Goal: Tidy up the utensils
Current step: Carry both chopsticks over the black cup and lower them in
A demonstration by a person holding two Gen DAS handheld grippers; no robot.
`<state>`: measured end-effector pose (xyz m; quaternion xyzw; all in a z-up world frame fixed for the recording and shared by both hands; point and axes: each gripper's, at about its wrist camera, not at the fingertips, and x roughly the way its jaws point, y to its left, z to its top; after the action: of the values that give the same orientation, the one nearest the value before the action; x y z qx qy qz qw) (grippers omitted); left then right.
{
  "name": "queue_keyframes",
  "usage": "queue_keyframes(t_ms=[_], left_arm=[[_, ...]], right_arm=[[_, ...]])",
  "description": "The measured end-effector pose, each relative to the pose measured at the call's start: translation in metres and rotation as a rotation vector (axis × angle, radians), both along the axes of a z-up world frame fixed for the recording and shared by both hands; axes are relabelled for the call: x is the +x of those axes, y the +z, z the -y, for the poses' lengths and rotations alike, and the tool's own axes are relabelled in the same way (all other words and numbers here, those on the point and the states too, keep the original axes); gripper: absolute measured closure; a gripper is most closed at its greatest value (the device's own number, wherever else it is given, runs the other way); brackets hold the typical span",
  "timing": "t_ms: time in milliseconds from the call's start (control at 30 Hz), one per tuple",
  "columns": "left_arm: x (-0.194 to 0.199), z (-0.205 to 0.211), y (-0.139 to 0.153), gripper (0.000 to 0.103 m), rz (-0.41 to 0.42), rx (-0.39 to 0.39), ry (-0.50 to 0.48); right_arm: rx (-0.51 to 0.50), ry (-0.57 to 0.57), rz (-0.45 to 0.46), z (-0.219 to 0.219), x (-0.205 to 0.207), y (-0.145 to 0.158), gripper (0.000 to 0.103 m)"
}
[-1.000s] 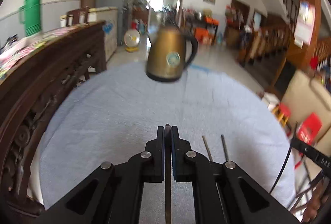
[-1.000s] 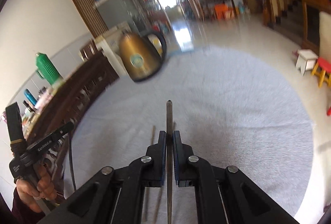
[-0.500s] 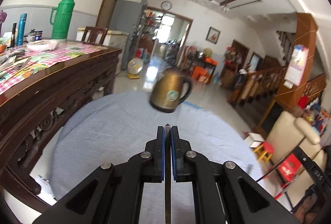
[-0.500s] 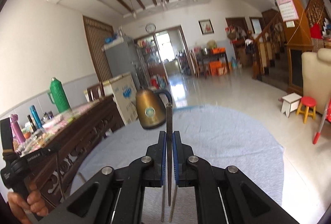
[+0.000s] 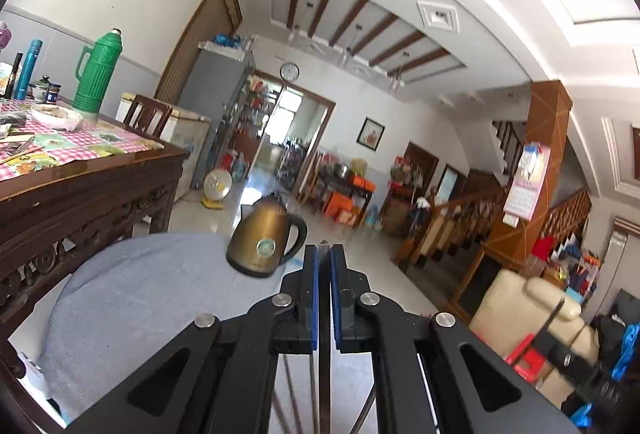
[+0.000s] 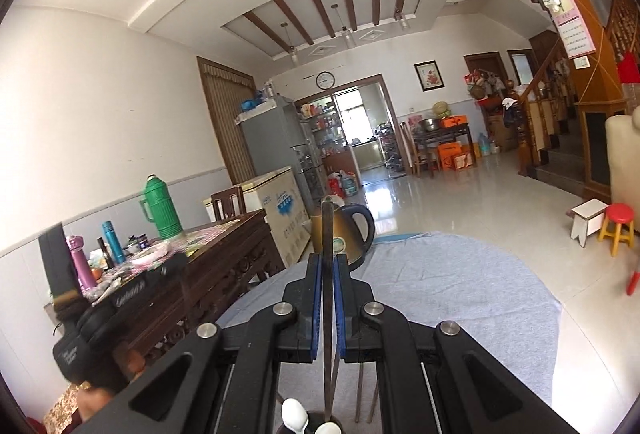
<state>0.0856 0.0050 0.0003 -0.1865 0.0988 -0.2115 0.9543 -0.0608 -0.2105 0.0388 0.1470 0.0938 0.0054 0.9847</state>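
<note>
Utensils are being held up in the air, one thin stick in each gripper, above the big round table with the grey-blue cloth. Beside that table a long dark wooden table is standing, and on it a tall green flask is sitting near bottles and a white bowl. A gold kettle is sitting at the far side of the cloth.

From the left wrist, the kettle is showing whole, just left of the fingers. From the right wrist, most of the kettle is hiding behind the stick. Only the right wrist view is showing a dark holder at the very bottom, with two white spoon ends sticking out of it. It is also showing the other gripper at the left, with a bit of the person's hand under it.

The left gripper is squeezing a dark chopstick, whose tip is just peeking past the blue pads. The right gripper is pinching another chopstick, which is reaching far out in front of the kettle, with its lower end going down toward the holder. More thin sticks are showing below both grippers, too blurry to name.
</note>
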Motion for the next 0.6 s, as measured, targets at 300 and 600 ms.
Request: queue_keyframes(t_ms=[300,600], left_arm=[[0.007,0.022,-0.023,0.097,0.006,0.037,0.079],[0.006,0.031,-0.057,0.097,-0.044,0.086,0.116]], right_arm=[[0.041,0.027,-0.036,0.000,0.004,-0.016,0.096],[0.042,0.069,-0.124,-0.005,0.018,-0.041,0.096]])
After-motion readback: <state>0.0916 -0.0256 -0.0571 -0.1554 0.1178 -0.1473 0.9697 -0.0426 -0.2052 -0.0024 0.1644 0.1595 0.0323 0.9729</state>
